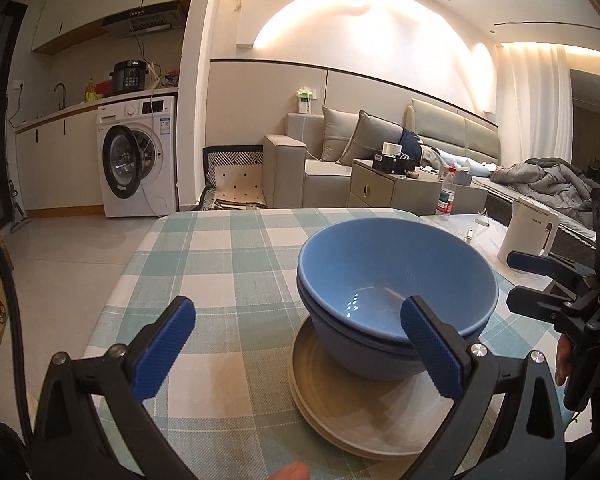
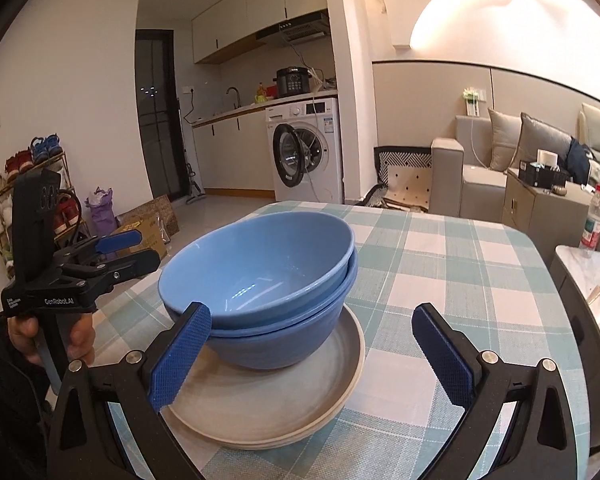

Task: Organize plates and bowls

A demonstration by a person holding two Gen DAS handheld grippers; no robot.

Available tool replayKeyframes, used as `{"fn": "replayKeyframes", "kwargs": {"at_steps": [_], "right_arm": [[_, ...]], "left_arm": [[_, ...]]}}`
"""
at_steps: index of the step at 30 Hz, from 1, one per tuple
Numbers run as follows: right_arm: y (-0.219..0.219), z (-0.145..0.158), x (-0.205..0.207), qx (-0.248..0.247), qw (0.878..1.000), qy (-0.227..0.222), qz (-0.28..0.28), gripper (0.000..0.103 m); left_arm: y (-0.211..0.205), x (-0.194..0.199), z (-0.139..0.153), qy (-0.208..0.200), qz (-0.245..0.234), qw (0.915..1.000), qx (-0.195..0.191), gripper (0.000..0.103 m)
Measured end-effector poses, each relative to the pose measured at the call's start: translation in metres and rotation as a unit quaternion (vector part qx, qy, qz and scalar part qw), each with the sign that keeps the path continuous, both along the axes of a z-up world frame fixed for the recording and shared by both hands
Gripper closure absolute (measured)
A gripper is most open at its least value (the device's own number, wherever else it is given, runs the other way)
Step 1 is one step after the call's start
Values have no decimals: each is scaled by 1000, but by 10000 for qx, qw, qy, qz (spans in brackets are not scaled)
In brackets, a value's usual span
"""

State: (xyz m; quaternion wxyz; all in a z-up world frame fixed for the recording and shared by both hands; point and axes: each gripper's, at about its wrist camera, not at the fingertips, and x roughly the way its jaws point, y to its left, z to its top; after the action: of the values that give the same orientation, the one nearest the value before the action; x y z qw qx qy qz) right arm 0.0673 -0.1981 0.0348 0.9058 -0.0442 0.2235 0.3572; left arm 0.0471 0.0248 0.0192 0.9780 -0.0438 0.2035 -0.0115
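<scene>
With two blue bowls nested one inside the other and sitting on a short stack of beige plates, the sorting looks close to done, if not finished: the upper bowl [image 1: 396, 276] rests in the lower bowl [image 1: 364, 356], tilted a little so its rim stands higher on one side, and the pair sits off-centre on the plates [image 1: 340, 412], toward their far edge as the left wrist camera sees it. The whole pile stands on a table covered by a green-and-white checked cloth [image 1: 220, 264]. The left gripper [image 1: 296, 350] has its blue-padded fingers spread wide and holds nothing; its right pad overlaps the bowls' near side in the left wrist view, but whether it touches them cannot be told. The right gripper [image 2: 310, 354] is likewise spread and empty, its left pad lying over the bowl rim in its own view, contact again uncertain. Each gripper also appears side-on in the other's camera, jaws parted, a hand [image 2: 52, 340] wrapped round the left handle. My reading is that the stacking step is over and the tools flank the pile. If anything remains, it would be settling the tilted upper bowl level or centring the bowls on the plates, which calls for a light touch at the rim rather than a hard pinch, since glazed bowls slide readily.
</scene>
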Motion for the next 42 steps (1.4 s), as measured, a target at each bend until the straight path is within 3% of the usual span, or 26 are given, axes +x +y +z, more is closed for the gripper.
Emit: {"fn": "replayKeyframes", "kwargs": {"at_steps": [16,42], "right_arm": [[-3,-16,-33,227,9990,-360,164,1],[-1,-24,-63,224,9981,-541,203,1]], "left_arm": [[-12,-25,-23,-316,-89,9990,308,0],[-22,-49,-21,-621,-542,9964,195,0]]}}
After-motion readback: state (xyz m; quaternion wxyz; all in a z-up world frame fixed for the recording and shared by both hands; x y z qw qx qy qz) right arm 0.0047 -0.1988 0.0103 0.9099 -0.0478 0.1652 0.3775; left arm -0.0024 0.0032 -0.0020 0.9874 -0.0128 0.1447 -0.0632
